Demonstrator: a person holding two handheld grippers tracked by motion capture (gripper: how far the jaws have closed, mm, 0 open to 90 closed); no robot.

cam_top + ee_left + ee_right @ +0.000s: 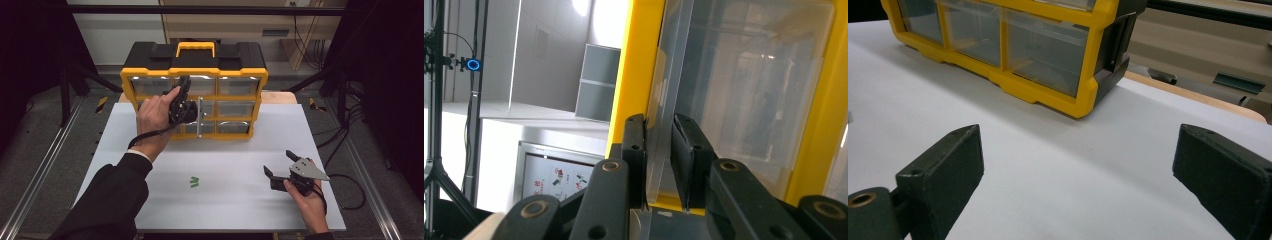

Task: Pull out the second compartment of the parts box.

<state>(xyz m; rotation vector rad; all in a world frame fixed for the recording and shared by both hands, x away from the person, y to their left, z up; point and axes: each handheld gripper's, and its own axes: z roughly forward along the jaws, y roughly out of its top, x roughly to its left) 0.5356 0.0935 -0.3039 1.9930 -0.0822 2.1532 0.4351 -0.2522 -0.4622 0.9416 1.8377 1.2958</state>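
white table top (235,150) holds a yellow drawer box (195,97) at the back. the left gripper (659,150) is pinching the clear drawer front (664,100) in the middle row. pull it slow and straight back (no twisting) so the thin edge does not slip. the right gripper (1078,165) rests wide apart, holding nothing, near two little green bits (194,182)

The high view is dim at its left and right edges, with the white table (225,165) evenly lit at the centre. In the left gripper view, glare blooms at the upper middle, perhaps a lamp. The right gripper's 2 jaws look soft.
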